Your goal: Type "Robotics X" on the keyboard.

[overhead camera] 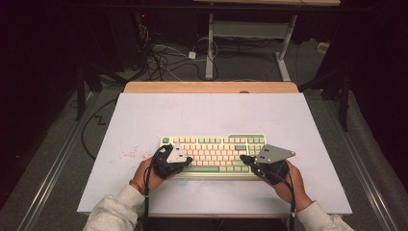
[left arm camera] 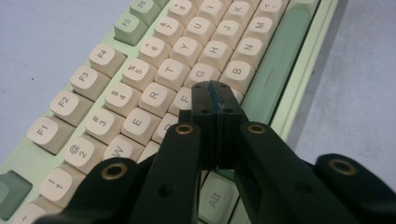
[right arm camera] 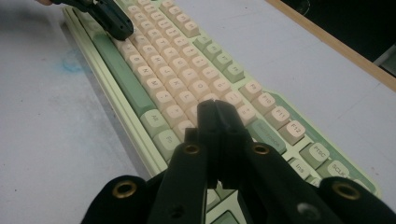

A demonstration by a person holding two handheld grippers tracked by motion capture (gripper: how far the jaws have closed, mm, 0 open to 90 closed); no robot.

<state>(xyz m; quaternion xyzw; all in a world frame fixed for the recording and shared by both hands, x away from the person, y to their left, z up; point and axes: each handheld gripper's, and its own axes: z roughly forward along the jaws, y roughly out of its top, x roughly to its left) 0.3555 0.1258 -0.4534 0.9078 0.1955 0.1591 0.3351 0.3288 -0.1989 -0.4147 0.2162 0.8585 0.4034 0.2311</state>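
A pale green keyboard (overhead camera: pixel 214 153) with cream keys lies near the front middle of the white table. My left gripper (overhead camera: pixel 186 160) is shut and empty, its tips over the keyboard's left half. In the left gripper view the closed tips (left arm camera: pixel 214 89) hover by the F and G keys, above the green space bar (left arm camera: pixel 273 70). My right gripper (overhead camera: pixel 243 158) is shut too, with nothing in it, over the keyboard's right half. In the right gripper view its tips (right arm camera: pixel 215 107) sit above the cream keys near the right end, and the left gripper (right arm camera: pixel 114 21) shows far off.
The white tabletop (overhead camera: pixel 144 120) has a wooden far edge (overhead camera: pixel 211 87). Red specks (overhead camera: pixel 130 154) mark it left of the keyboard, and a blue smudge (right arm camera: pixel 72 60) lies in front of it. Cables (overhead camera: pixel 163 57) and desk legs (overhead camera: pixel 210 48) stand on the floor beyond.
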